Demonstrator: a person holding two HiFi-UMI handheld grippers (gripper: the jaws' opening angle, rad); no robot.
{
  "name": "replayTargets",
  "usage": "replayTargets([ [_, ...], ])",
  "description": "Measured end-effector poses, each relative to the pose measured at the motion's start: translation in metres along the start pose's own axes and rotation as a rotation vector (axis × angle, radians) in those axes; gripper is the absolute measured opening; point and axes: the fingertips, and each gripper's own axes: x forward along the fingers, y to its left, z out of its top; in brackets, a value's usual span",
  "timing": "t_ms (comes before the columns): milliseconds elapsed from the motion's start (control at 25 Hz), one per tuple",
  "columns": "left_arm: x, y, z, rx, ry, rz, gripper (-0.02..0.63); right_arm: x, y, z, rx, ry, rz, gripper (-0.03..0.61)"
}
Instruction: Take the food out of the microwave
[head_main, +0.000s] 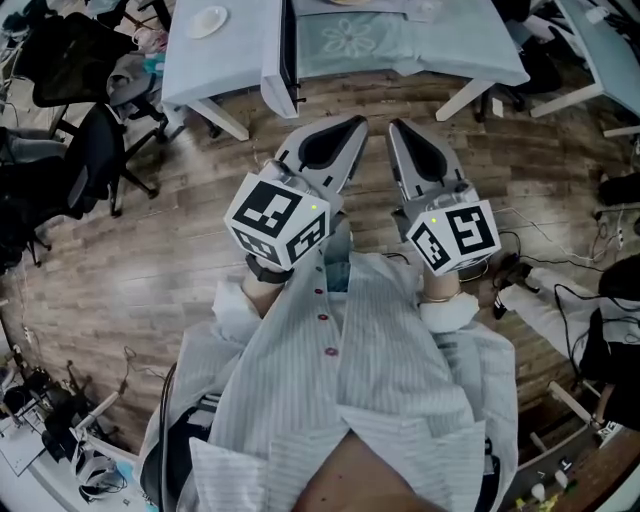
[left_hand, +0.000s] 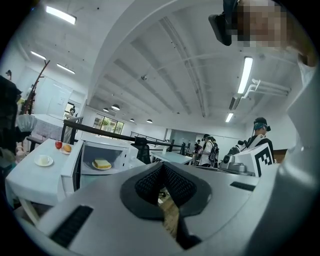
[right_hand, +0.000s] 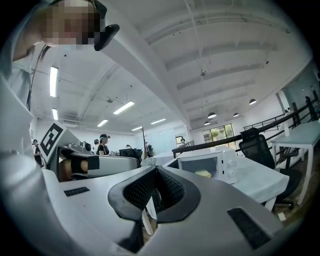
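Note:
A white microwave (left_hand: 107, 152) stands on a light-clothed table (head_main: 225, 70) ahead of me, its door (left_hand: 75, 167) swung open to the left. Inside lies a plate with a yellow slice of food (left_hand: 102, 164); the food (right_hand: 203, 173) also shows small in the right gripper view. From above, the microwave top (head_main: 360, 40) carries a flower-patterned cloth. My left gripper (head_main: 352, 125) and right gripper (head_main: 398, 130) are held level side by side over the wooden floor, well short of the table. Both are shut with nothing between their jaws.
On the table left of the microwave sit a white saucer (left_hand: 44, 160) and a plate with red and orange fruit (left_hand: 62, 146). Black office chairs (head_main: 90, 150) stand at the left, and cables (head_main: 570, 290) trail over the floor at the right. Other people (left_hand: 207, 150) stand far behind.

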Motion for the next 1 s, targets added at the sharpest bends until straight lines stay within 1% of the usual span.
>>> replayTargets([
  [400,0.034,0.019,-0.001,-0.008,0.008,0.004,0.008,0.013,-0.035,-0.002,0.013,0.006,-0.028,0.032],
  [640,0.069,0.043,0.010,-0.019,0.002,-0.001,0.008,0.039,-0.064,0.005,0.013,0.016,-0.042,0.032],
  [800,0.097,0.058,0.015,-0.025,-0.001,0.003,0.008,0.058,-0.087,0.011,0.010,0.021,-0.038,0.032],
  [1000,0.127,0.081,0.031,-0.022,-0.018,0.023,0.008,0.087,-0.111,0.021,0.008,0.025,-0.012,0.032],
])
